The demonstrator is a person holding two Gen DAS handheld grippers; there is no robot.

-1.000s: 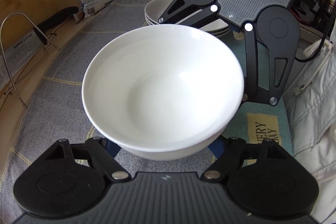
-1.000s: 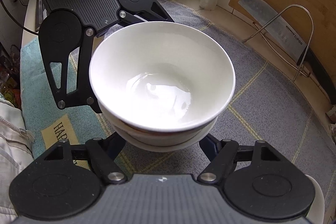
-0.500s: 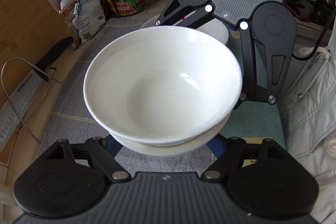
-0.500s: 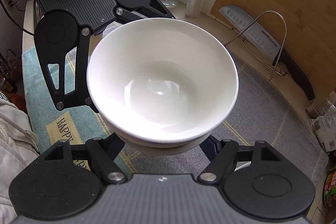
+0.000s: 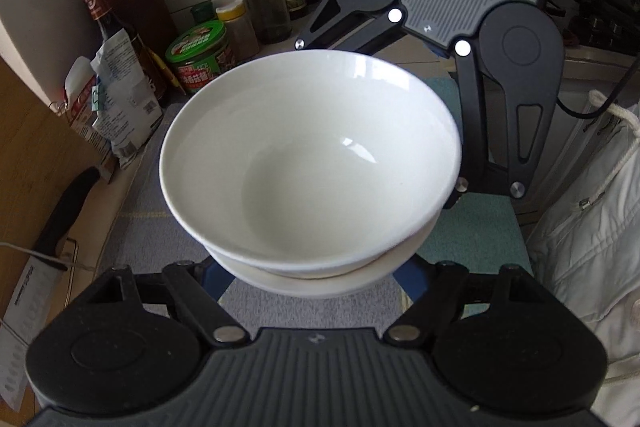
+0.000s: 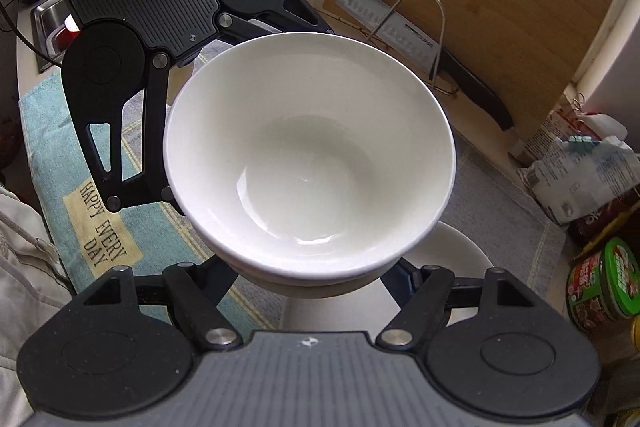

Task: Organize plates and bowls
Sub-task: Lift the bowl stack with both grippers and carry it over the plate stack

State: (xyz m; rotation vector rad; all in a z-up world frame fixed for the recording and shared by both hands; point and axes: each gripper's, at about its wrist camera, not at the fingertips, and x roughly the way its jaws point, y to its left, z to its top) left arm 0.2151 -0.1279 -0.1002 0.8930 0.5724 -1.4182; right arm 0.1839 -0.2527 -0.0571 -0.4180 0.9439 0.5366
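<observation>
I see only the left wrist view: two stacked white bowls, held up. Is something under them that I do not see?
Observer: Yes. The right wrist view shows a white plate below the bowls, partly hidden by them.
Operator: Is anything written on the blue towel?
Observer: The blue towel reads "HAPPY EVERY DAY".
Operator: What is beyond the towel?
Observer: What looks like a metal sink.

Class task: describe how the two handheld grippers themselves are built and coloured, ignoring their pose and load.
Both match: the left gripper and right gripper have grey ribbed bodies, black round-hubbed linkage arms with silver pivot pins, and blue fingers. A thin black cable trails from the right one.
</observation>
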